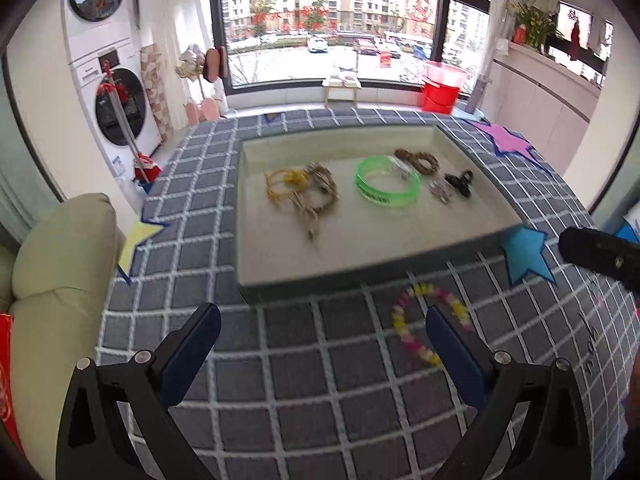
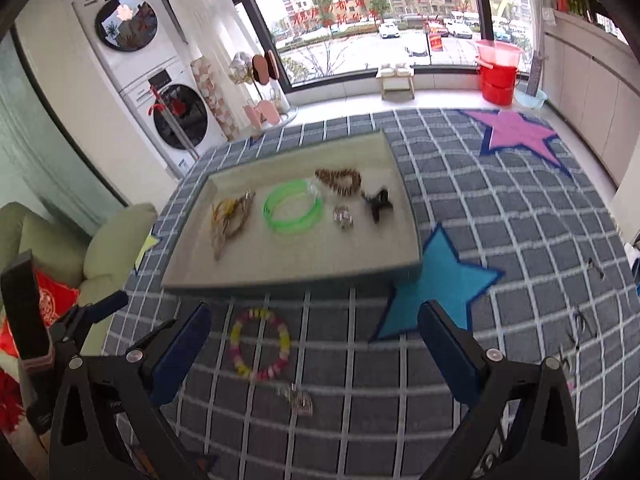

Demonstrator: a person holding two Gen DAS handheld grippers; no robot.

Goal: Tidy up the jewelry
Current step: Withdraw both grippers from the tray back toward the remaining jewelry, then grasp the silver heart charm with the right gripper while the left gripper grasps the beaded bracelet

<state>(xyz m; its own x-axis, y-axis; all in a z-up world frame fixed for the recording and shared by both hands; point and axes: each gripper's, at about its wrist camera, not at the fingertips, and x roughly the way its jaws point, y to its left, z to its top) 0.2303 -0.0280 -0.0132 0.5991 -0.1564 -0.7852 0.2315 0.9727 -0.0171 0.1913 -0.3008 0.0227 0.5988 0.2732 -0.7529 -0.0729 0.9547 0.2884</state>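
Bright window (image 1: 332,20) daylight (slight blur, fisheye-bent edges).

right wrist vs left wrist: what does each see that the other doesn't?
Only the right wrist view shows the small silver piece lying on the checked cloth nearer the camera than the bead bracelet, and the dark clips at the cloth's right edge.

Only the left wrist view shows the whole yellow star.

Both show the tray holding the green bangle, brown bead string, black claw clip and rope tangle, plus the bead bracelet outside the tray and the blue star. The left gripper and right gripper are open and empty.
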